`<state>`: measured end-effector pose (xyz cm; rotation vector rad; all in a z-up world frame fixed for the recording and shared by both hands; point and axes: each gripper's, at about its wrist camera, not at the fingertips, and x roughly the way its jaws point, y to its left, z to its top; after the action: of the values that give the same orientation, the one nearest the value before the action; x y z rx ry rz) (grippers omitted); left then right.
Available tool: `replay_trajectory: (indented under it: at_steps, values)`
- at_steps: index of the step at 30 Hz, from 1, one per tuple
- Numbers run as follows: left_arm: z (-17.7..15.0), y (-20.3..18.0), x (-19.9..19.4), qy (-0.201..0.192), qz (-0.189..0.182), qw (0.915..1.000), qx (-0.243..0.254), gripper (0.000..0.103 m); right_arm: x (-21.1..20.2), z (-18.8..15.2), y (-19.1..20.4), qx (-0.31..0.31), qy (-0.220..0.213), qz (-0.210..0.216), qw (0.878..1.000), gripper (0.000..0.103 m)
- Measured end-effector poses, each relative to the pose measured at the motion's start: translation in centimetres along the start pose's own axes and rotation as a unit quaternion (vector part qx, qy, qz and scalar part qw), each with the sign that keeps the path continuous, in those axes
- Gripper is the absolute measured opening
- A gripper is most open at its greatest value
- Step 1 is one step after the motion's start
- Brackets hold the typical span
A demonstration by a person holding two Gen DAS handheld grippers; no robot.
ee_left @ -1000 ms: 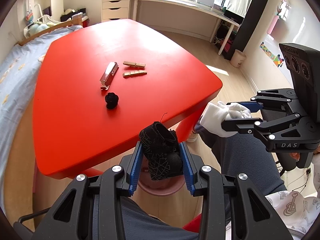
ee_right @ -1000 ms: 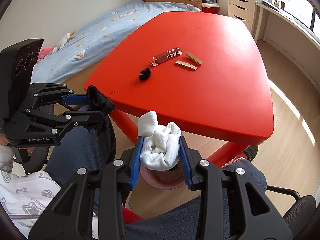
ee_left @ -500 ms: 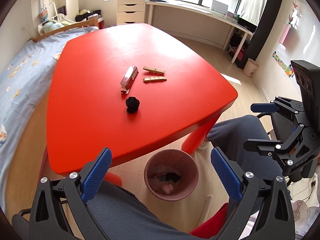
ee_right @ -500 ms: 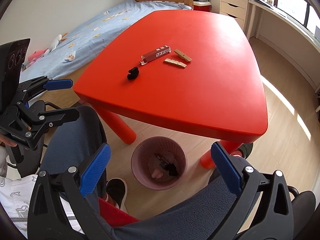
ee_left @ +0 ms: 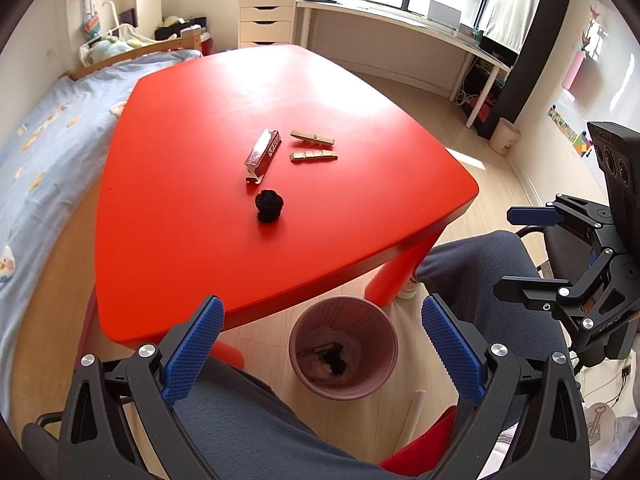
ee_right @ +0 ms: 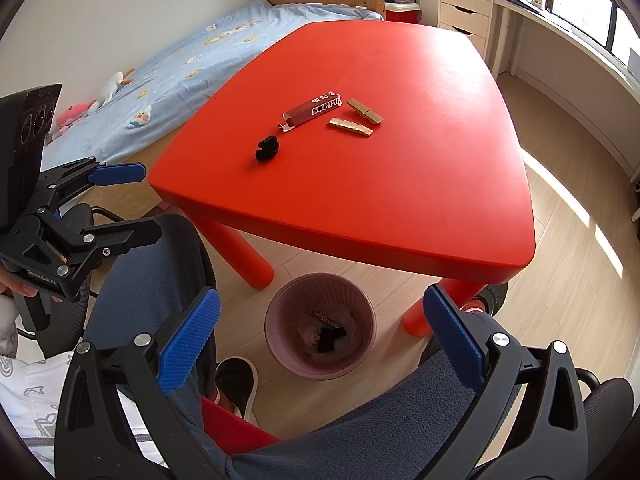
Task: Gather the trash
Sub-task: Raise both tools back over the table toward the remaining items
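A pink bin (ee_left: pixel 297 334) stands on the floor by the near edge of the red table (ee_left: pixel 192 240). In it lie a black wad, a dark wrapper and pale crumpled stuff. My left gripper (ee_left: pixel 320 308) hangs above the bin, open and empty. My right gripper (ee_right: pixel 322 294) is also over the bin (ee_right: pixel 272 320), open and empty. On the table lie a black wad (ee_left: pixel 269 205), a red snack wrapper (ee_left: pixel 264 154) and two wooden clothespins (ee_left: pixel 312 138). Each gripper shows in the other's view: the right gripper (ee_left: pixel 508 250) and the left gripper (ee_right: pixel 148 200).
A person's legs in grey trousers (ee_left: pixel 480 280) flank the bin, on an office chair. A bed with a blue sheet (ee_right: pixel 180 68) runs along the table's far side. White drawers (ee_left: pixel 266 20), a long desk under the window and a small pale bin (ee_left: pixel 505 141) stand beyond.
Both grippers opened wide. The black cloth left the left gripper and the white cloth left the right one; both have dropped out of the jaws towards the bin.
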<state>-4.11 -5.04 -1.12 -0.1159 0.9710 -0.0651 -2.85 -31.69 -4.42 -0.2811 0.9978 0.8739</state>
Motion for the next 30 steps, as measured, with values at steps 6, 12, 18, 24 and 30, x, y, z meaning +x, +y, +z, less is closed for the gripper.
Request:
replay_trajectory:
  at_steps: [6, 12, 18, 24, 30]
  values:
    - [0.2, 0.2, -0.2, -0.004, -0.001, 1.0, -0.003, 0.095, -0.3, 0.4, -0.1, -0.001, -0.006, 0.002, 1.0, 0.1]
    - [0.9, 0.5, -0.3, -0.011, -0.001, 0.9999, -0.006, 0.095, -0.4, 1.9, -0.5, -0.007, -0.011, 0.007, 1.0, 0.1]
    - [2.2, 1.0, -0.3, -0.02, 0.005, 0.9998, -0.004, 0.095, -0.1, 4.7, -1.1, -0.02, -0.021, 0.009, 1.0, 0.1]
    - [3.8, 1.7, 0.2, -0.025, 0.01, 0.9996, -0.004, 0.095, 1.1, 8.2, -1.9, -0.039, -0.027, 0.002, 0.999, 0.1]
    - [5.1, 2.3, 1.5, -0.02, 0.023, 0.9995, 0.007, 0.095, 2.9, 11.8, -2.9, -0.055, -0.022, 0.0, 0.998, 0.1]
